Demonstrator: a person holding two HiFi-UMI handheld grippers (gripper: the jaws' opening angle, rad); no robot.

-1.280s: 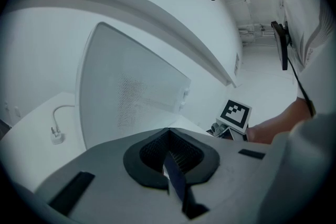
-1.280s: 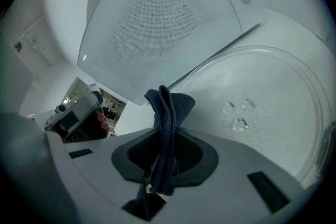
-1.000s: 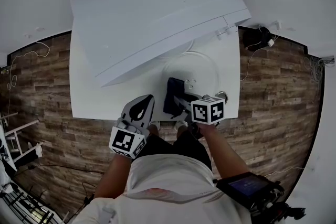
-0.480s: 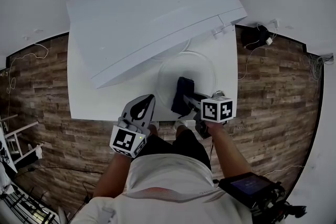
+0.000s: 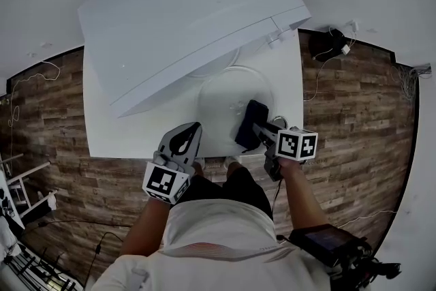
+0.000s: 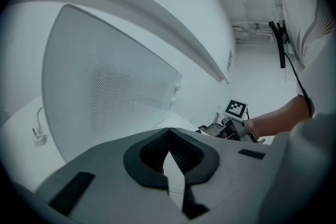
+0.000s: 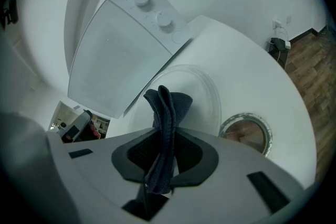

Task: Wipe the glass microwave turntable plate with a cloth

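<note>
Dragging cloth (image 5: 249, 125) rightward, right gripper (image 5: 259, 131) over plate (image 5: 219, 96)

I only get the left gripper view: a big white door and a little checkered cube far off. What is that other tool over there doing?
Observer: The right gripper is shut on a dark blue cloth, folded between its jaws.
Operator: Where is the cloth?
Observer: In the head view it lies over the right rim of the glass turntable plate, which sits on the white table in front of the microwave.
Operator: And where is my own tool?
Observer: The left gripper is over the table's front edge, left of the plate and apart from it.
</note>
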